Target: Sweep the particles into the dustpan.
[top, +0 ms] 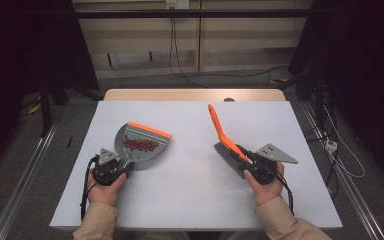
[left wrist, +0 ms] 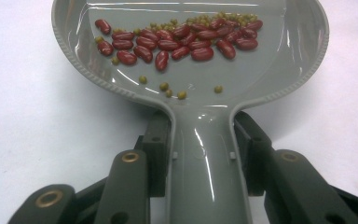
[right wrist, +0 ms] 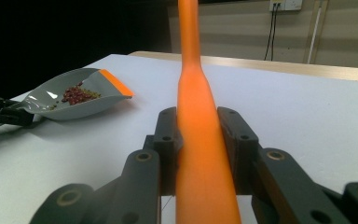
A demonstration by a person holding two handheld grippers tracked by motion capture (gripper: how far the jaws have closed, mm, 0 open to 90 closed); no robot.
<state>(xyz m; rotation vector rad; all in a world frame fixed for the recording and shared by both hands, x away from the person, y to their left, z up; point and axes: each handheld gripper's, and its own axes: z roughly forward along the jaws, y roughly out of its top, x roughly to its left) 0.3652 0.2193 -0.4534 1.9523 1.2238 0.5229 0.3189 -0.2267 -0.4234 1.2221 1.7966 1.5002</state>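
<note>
Because the kidney beans (left wrist: 177, 42) and green peas already lie in it, the left gripper (top: 111, 167) clamps its fingers on the dustpan (top: 142, 143) handle, holding it level on the surface (top: 190, 190); the right gripper (top: 260, 167) grips the brush (top: 226, 142), bristles lifted aside.

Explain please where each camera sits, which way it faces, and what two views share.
High view: above the person's side, facing forward and down on the white table; both hands, sleeves, left gripper, right gripper show.
Left gripper view: on the left gripper, looking along its jaws clamping the grey dustpan with beans.
Right gripper view: on the right gripper, looking along its jaws clamping the orange brush handle.
Shared: the dustpan lies in all three.
</note>
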